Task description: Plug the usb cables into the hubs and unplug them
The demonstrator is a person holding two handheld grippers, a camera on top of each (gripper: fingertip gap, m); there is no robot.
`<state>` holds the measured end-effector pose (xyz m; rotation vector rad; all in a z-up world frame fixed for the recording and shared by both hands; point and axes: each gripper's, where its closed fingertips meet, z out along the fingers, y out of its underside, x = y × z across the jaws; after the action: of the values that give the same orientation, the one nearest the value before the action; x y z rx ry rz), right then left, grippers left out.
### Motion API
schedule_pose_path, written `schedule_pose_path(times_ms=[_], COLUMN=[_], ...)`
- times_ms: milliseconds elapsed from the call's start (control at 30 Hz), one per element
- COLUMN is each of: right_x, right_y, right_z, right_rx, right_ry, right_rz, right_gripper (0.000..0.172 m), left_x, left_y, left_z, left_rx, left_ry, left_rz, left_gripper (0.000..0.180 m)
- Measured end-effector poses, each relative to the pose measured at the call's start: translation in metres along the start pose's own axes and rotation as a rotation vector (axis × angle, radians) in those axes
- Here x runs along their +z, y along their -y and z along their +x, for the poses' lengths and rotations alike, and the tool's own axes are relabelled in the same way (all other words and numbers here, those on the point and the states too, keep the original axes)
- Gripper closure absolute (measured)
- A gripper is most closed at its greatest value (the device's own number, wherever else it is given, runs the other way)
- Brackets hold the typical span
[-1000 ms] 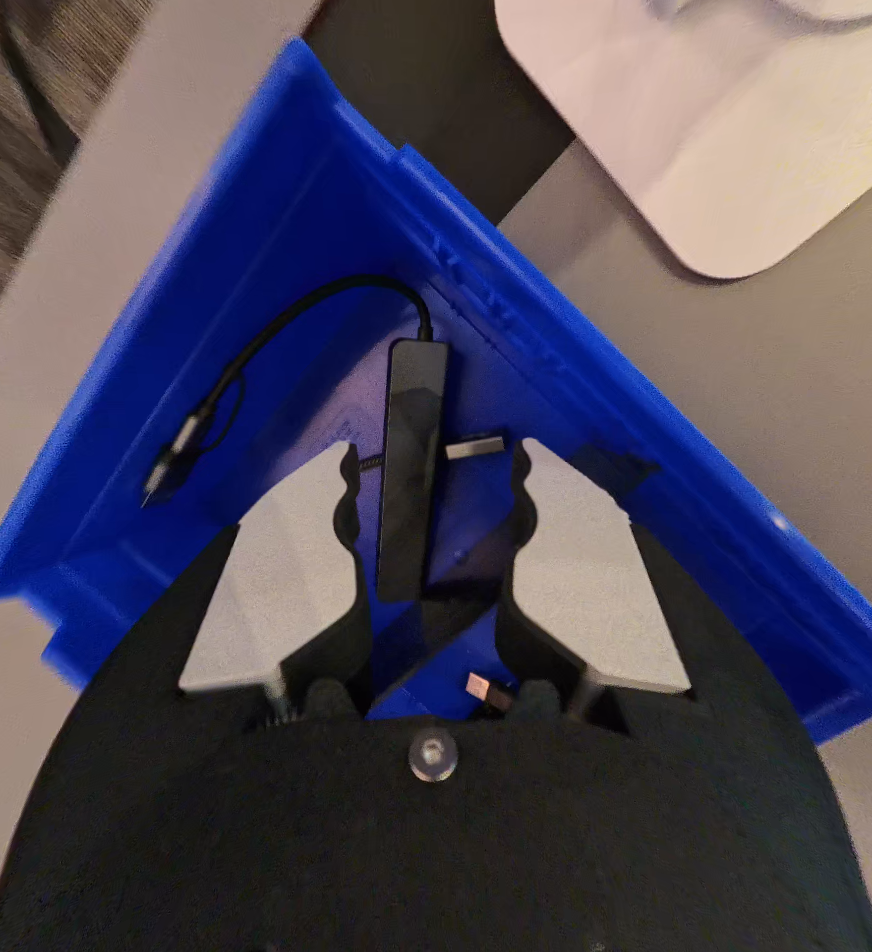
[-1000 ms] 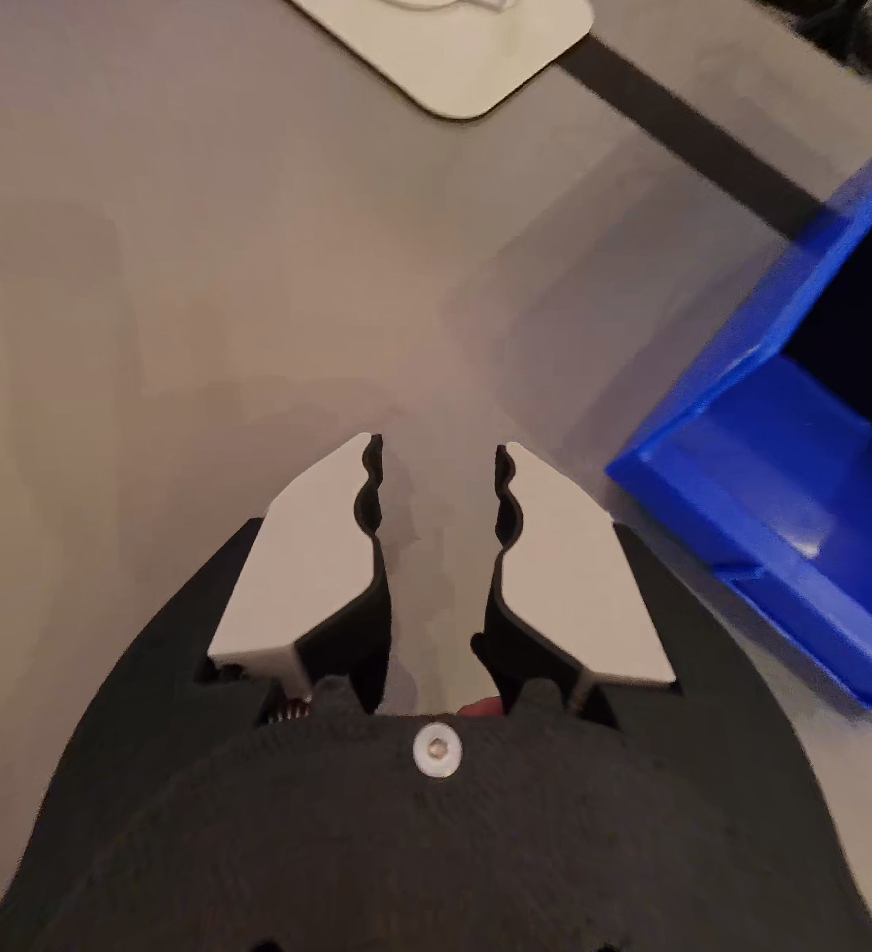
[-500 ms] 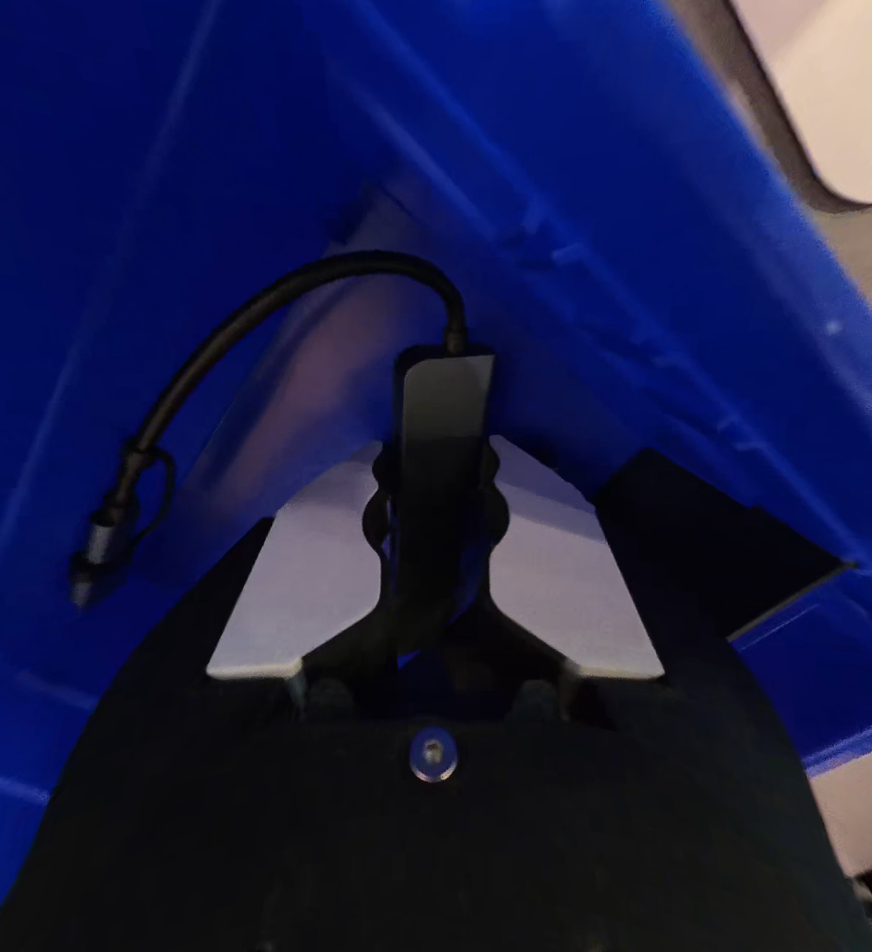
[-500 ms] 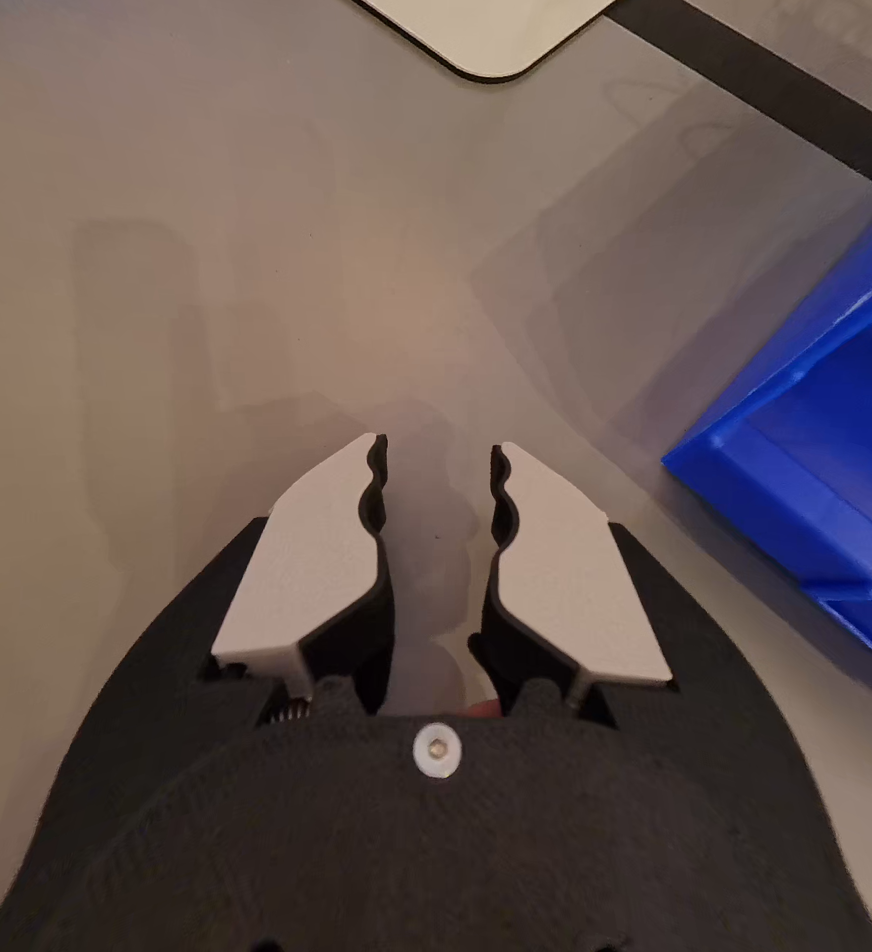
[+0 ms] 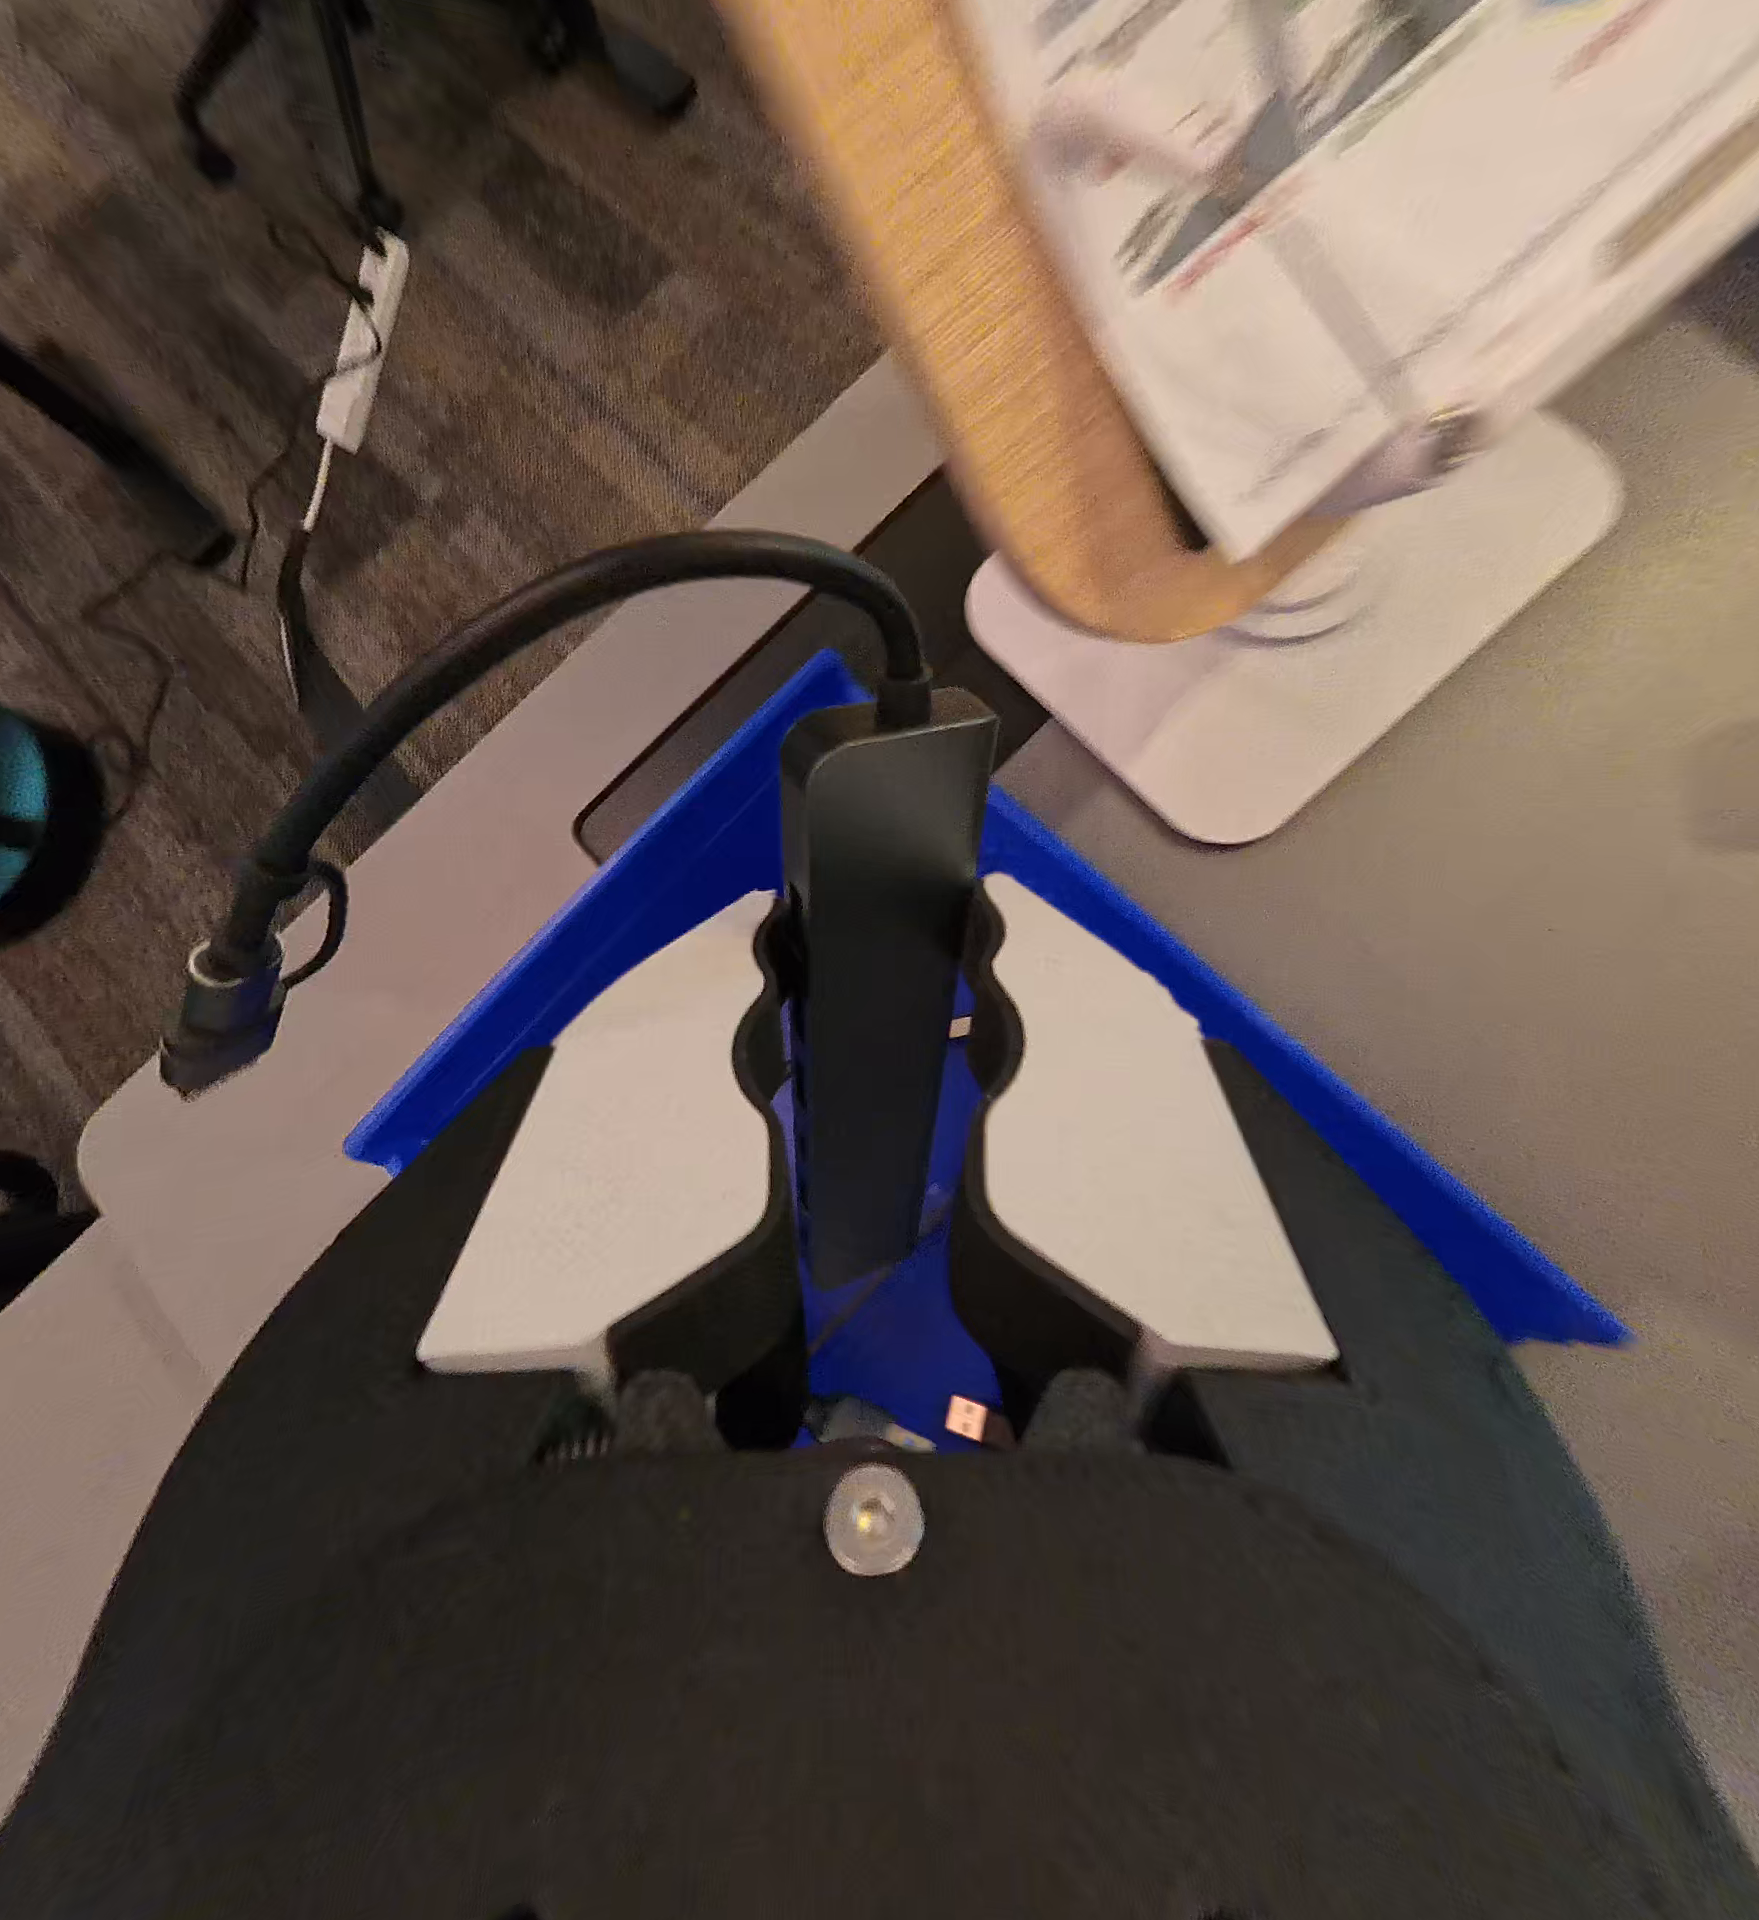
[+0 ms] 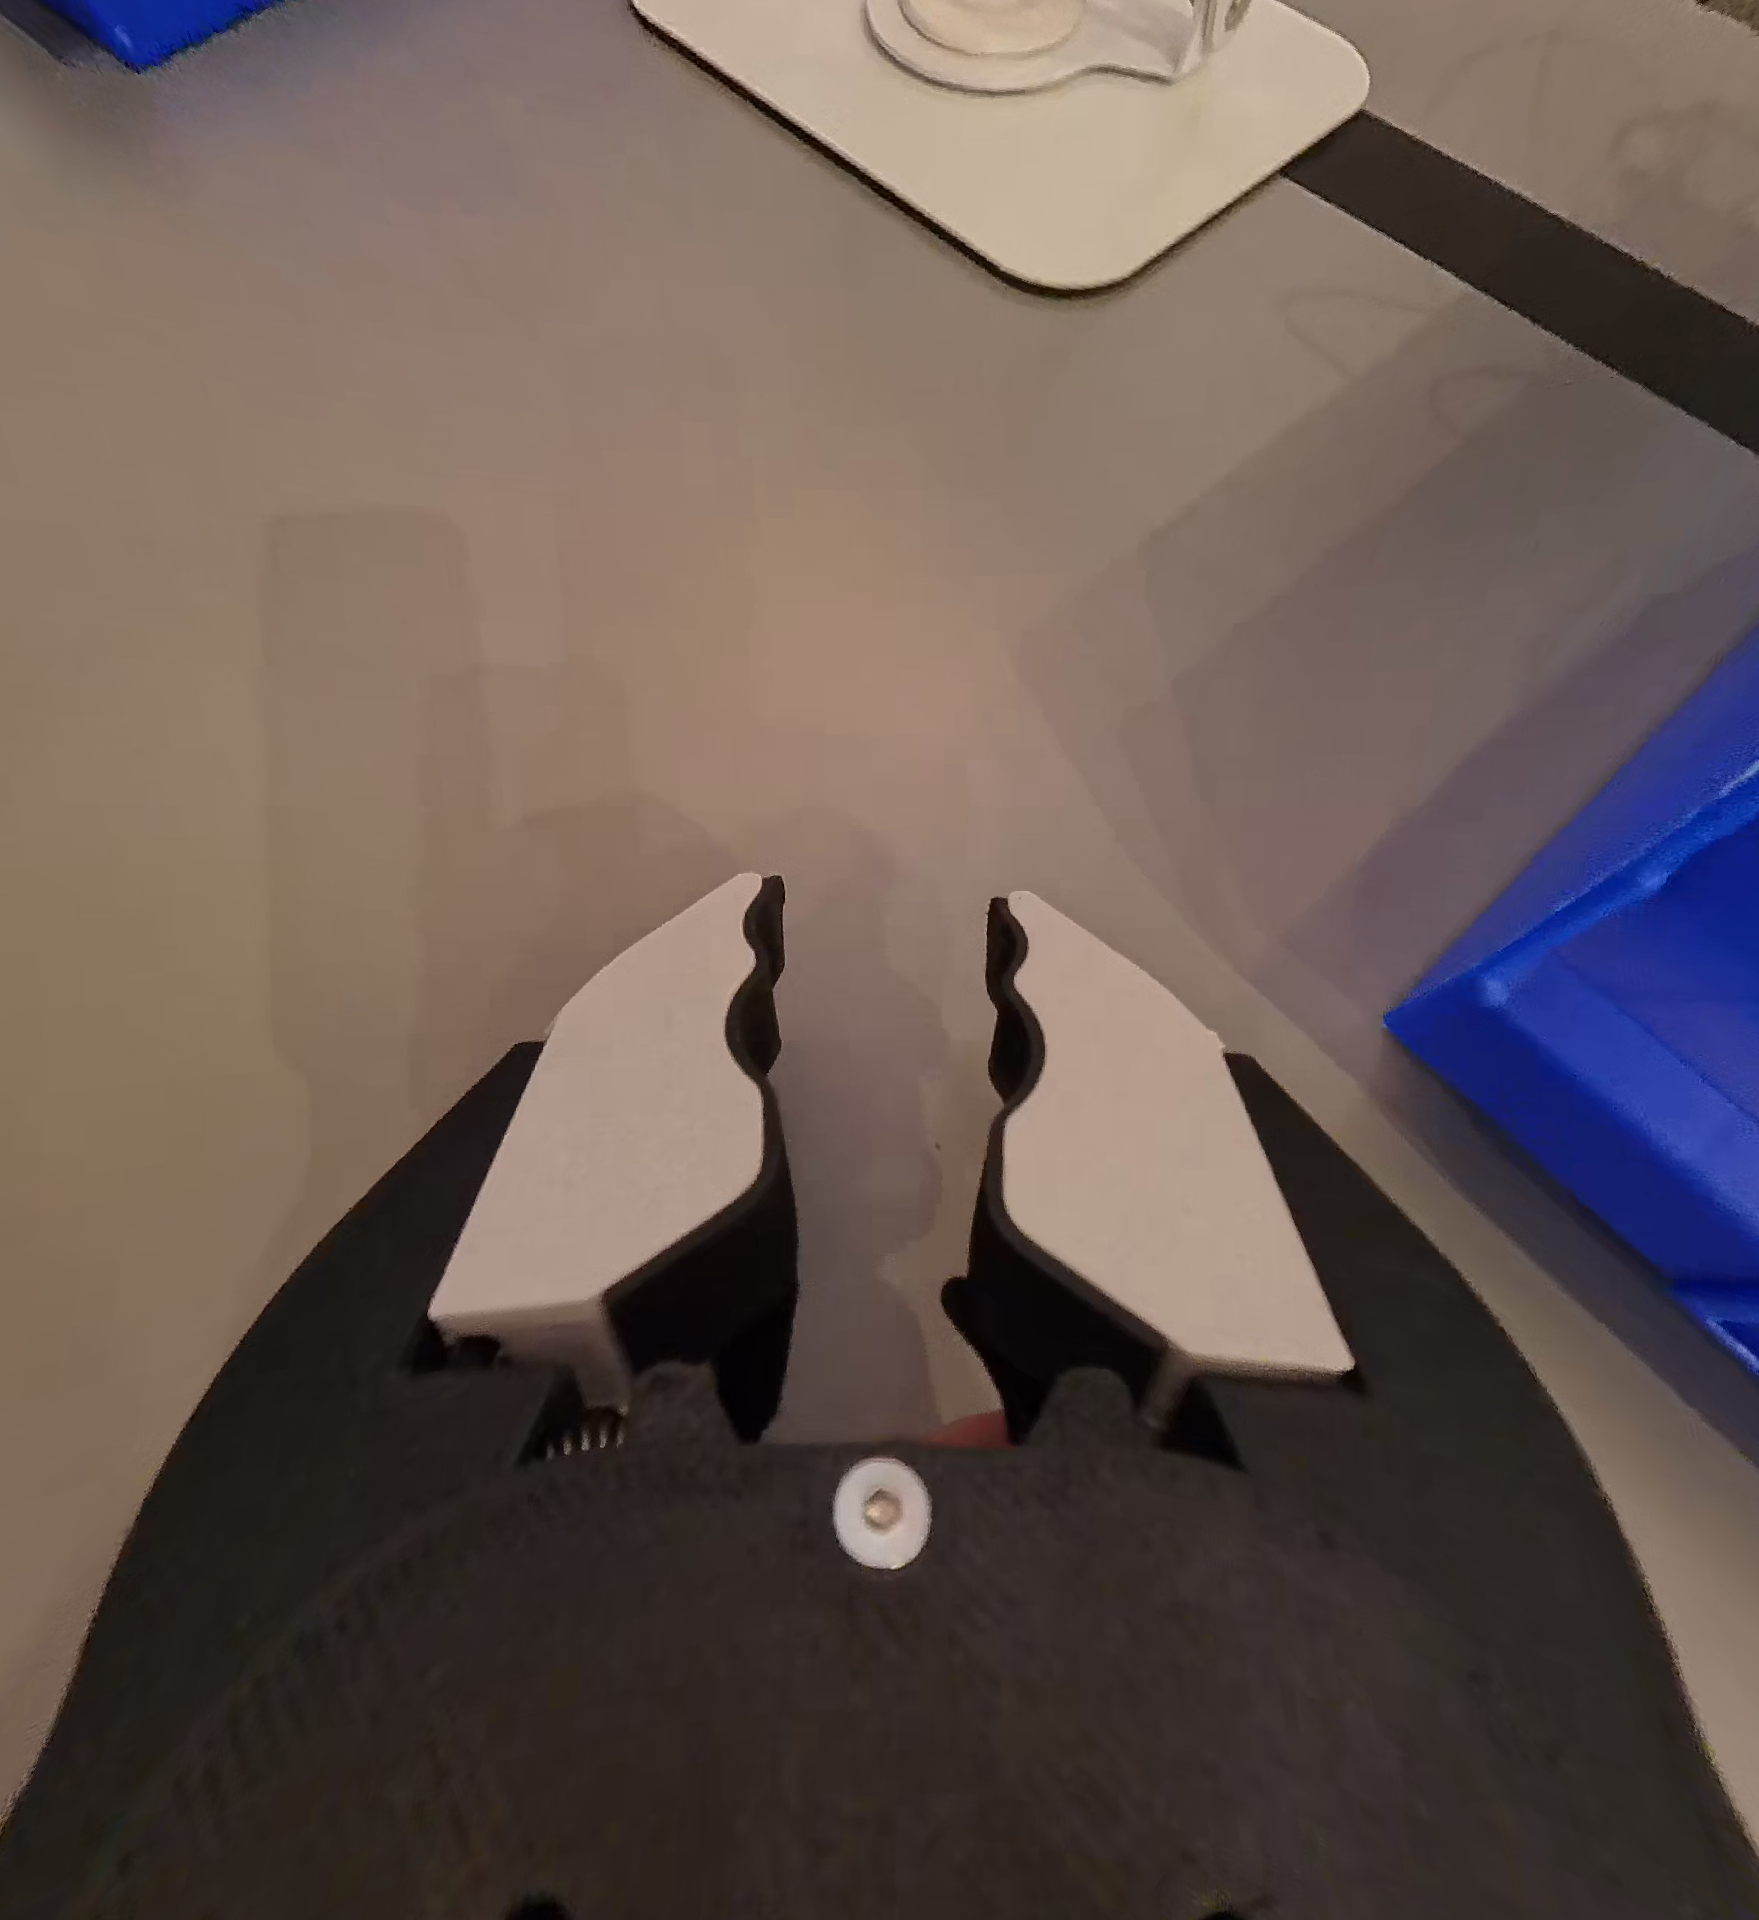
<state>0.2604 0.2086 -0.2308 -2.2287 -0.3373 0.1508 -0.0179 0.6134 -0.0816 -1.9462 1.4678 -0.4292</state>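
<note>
My left gripper (image 5: 877,914) is shut on a black USB hub (image 5: 880,935), both pads pressed on its sides, and holds it above the blue bin (image 5: 646,914). The hub's black cable (image 5: 501,644) arcs up and left and ends in a plug (image 5: 220,1013) hanging free. A small USB plug (image 5: 966,1415) lies in the bin below the jaws. My right gripper (image 6: 885,904) is open and empty, hovering over the grey table (image 6: 542,520).
A white stand base (image 5: 1322,665) with a wooden post (image 5: 979,312) and printed sheets stands beyond the bin; the base also shows in the right wrist view (image 6: 1062,156). A second blue bin (image 6: 1664,987) lies right of my right gripper. The table's edge and carpet lie to the left. The small USB plug (image 5: 966,1415) is closer to my left gripper, around 25 cm from its tips; the right tips are 55 cm off.
My left gripper went down into the bin, closed on the hub and lifted it out above the rim. My right gripper stayed open and drifted slightly over the table.
</note>
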Motion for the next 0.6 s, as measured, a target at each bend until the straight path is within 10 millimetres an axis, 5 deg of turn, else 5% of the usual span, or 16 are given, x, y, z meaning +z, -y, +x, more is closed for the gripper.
schedule_pose_path(times_ms=[100,233,467,600], right_x=[0.0,0.003,0.017,0.016], right_y=[0.005,0.009,-0.001,-0.005], right_z=[-0.003,-0.001,0.009,0.011], right_rx=[-0.01,-0.008,0.02,-0.015], right_ry=[0.01,0.02,0.038,0.022], right_rz=[0.014,0.033,0.04,0.034], right_gripper=[0.135,0.135,0.135,0.135], left_x=[-0.032,-0.045,0.017,0.06], left_y=[0.017,0.022,-0.027,-0.066], left_z=[0.043,0.139,0.347,0.413], left_rx=[0.038,0.136,0.327,0.455], left_ry=[-0.053,-0.162,-0.44,-0.519], left_rz=[0.081,0.107,-0.063,-0.195], left_gripper=[0.149,0.149,0.149,0.149])
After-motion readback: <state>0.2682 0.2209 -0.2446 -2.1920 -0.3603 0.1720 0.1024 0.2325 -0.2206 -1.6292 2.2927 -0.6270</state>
